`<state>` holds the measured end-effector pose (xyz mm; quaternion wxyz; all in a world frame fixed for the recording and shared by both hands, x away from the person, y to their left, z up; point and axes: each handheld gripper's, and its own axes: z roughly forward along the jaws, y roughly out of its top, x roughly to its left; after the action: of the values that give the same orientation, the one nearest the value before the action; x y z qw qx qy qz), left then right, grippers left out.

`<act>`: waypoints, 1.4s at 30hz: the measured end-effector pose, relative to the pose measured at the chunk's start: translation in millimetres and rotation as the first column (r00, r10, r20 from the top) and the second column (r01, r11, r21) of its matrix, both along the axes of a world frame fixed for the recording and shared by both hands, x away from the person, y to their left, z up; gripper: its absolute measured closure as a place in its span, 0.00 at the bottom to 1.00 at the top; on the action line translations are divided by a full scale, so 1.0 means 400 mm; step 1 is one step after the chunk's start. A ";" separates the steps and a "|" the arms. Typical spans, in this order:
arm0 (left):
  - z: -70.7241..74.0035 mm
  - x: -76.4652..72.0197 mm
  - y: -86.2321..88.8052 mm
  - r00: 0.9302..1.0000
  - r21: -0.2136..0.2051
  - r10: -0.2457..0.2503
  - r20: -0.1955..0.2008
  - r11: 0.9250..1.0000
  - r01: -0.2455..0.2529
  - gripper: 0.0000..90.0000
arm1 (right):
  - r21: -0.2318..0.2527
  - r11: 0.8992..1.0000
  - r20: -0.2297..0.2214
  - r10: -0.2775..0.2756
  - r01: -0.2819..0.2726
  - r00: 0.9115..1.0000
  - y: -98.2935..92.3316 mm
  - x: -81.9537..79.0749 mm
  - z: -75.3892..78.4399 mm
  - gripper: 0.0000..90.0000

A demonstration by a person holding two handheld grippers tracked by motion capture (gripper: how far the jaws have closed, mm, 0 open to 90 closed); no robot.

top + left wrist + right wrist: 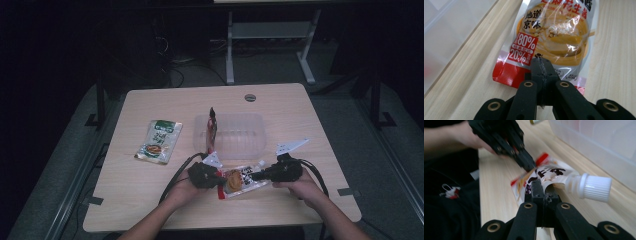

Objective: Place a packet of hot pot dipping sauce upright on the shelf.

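A spouted sauce pouch point(239, 181) with noodle artwork and a red bottom edge lies stretched between my two grippers near the table's front edge. My left gripper point(221, 178) is shut on the pouch's red bottom edge; in the left gripper view the closed jaws point(541, 61) pinch the pouch point(559, 32) there. My right gripper point(256, 176) is shut on the pouch's top point(549, 176) just beside its white screw cap point(596, 187). In the right gripper view, the right gripper point(543, 187) faces the left gripper point(524, 162) at the pouch's far end.
A clear plastic bin point(250, 131) stands just behind the pouch, with a red packet point(212, 127) upright at its left end. A green sauce packet point(159, 140) lies flat to the left. The table's round cable hole point(250, 97) is at the back.
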<state>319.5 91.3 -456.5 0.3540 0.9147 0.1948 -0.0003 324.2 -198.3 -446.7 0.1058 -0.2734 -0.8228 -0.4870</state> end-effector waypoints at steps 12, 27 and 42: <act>0.011 -0.014 -0.009 1.000 -0.036 -0.019 -0.005 0.999 0.019 1.00 | 0.105 0.994 0.040 0.010 -0.014 0.999 0.015 -0.013 0.042 1.00; 0.014 -0.047 -0.046 0.995 -0.073 -0.103 -0.016 0.992 0.102 1.00 | 0.147 0.988 0.112 0.039 -0.055 0.993 0.041 -0.028 0.085 1.00; 0.051 -0.046 0.030 0.997 -0.090 -0.070 -0.044 0.994 0.066 0.88 | 0.129 0.991 0.146 0.024 -0.043 0.989 0.026 -0.034 0.101 1.00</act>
<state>301.1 103.5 -436.1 0.3895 0.9040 0.1713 -0.0424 310.7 -187.9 -406.3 0.0720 -0.2158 -0.7987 -0.5570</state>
